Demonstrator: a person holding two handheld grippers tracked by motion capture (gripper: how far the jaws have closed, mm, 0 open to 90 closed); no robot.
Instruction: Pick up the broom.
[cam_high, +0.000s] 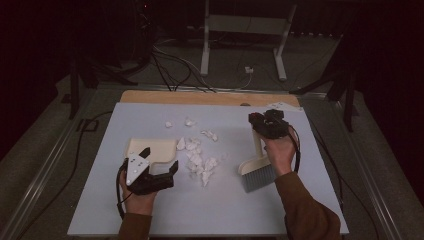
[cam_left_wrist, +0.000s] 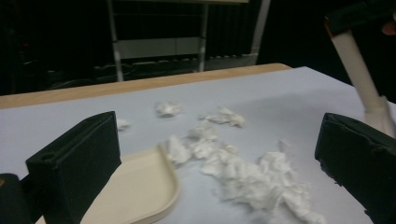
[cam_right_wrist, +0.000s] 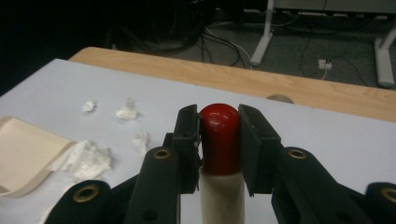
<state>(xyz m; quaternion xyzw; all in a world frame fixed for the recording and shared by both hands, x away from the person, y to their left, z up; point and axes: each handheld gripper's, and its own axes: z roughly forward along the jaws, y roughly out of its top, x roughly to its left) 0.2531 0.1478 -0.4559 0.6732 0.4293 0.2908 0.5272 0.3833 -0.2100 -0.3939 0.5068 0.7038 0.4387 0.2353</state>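
A cream dustpan (cam_high: 150, 146) lies flat at the left of the table, its lip facing a heap of crumpled white paper scraps (cam_high: 200, 162). My left gripper (cam_high: 161, 158) stands open at the pan's near side, its jaws wide apart. In the left gripper view the dustpan (cam_left_wrist: 135, 191) sits beside the left jaw and the paper scraps (cam_left_wrist: 252, 179) lie ahead. My right gripper (cam_high: 256, 120) is shut on the red tip of a cream hand brush (cam_high: 257, 172). The brush's grey bristles rest on the table right of the heap. The right gripper (cam_right_wrist: 219, 126) view shows the red tip clamped.
Loose scraps (cam_high: 189, 121) lie farther back on the pale table (cam_high: 225, 210). A wooden strip (cam_high: 200, 97) runs along the far edge. On the floor beyond are a white frame (cam_high: 205, 45) and cables (cam_high: 170, 65). Bare table stretches along the near edge.
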